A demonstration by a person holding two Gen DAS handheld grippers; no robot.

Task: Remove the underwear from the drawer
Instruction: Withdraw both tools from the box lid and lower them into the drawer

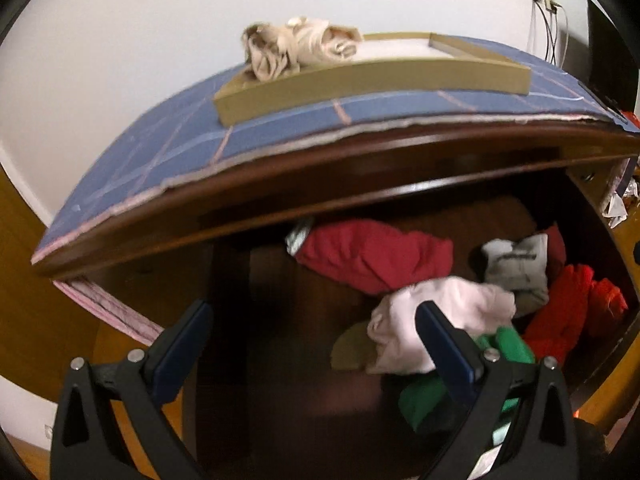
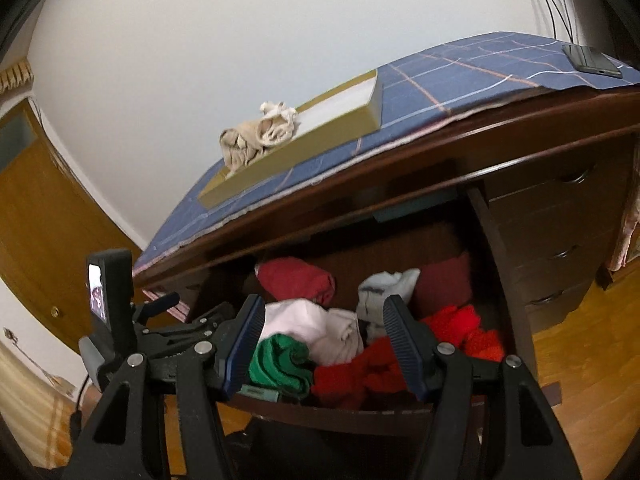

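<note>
The dark wooden drawer [image 2: 490, 240] stands open under the desk top. It holds bundled garments: a pale pink one [image 1: 440, 320] [image 2: 320, 328], a green one [image 1: 508, 346] [image 2: 280, 360], dark red ones [image 1: 372, 256] [image 2: 296, 280], a white-grey one [image 1: 516, 264] [image 2: 384, 288] and bright red ones [image 1: 568, 312] [image 2: 452, 328]. My left gripper [image 1: 316, 320] is open and empty above the drawer's left part. My right gripper [image 2: 324, 322] is open and empty, just above the pink and green garments. A beige garment [image 1: 296, 48] [image 2: 256, 136] lies in a shallow tan tray [image 1: 360, 76] [image 2: 344, 120] on the desk.
A blue plaid cloth [image 1: 160, 148] [image 2: 460, 80] covers the desk top. A stack of closed drawers [image 2: 552, 240] is to the right. A dark phone [image 2: 592, 60] lies at the cloth's far right. A wooden door [image 2: 36, 208] is at left. The left gripper's body [image 2: 116, 312] shows in the right wrist view.
</note>
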